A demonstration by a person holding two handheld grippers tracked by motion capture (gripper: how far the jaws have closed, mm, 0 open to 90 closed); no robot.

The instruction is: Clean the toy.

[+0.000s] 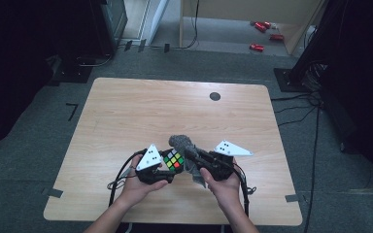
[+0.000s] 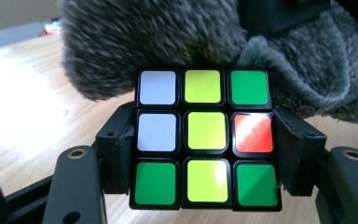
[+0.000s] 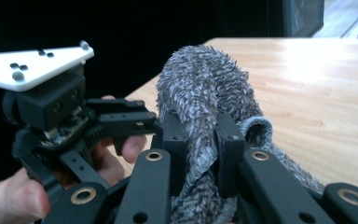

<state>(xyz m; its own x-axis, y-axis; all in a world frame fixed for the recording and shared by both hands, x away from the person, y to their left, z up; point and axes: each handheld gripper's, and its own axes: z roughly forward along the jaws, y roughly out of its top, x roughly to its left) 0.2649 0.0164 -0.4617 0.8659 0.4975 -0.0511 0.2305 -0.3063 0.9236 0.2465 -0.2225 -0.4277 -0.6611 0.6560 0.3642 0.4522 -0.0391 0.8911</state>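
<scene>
Both grippers are built of matte black parts. The left gripper [image 2: 205,140] has broad rounded linkage arms with brass-coloured rivets at the pivots and flat rectangular jaws. The right gripper [image 3: 200,135] shows the same black links and brass rings. Each carries a pale grey three-cornered plate dotted with small dark marks, and black cables trail from both. The forearms are bare, with no sleeves.
</scene>
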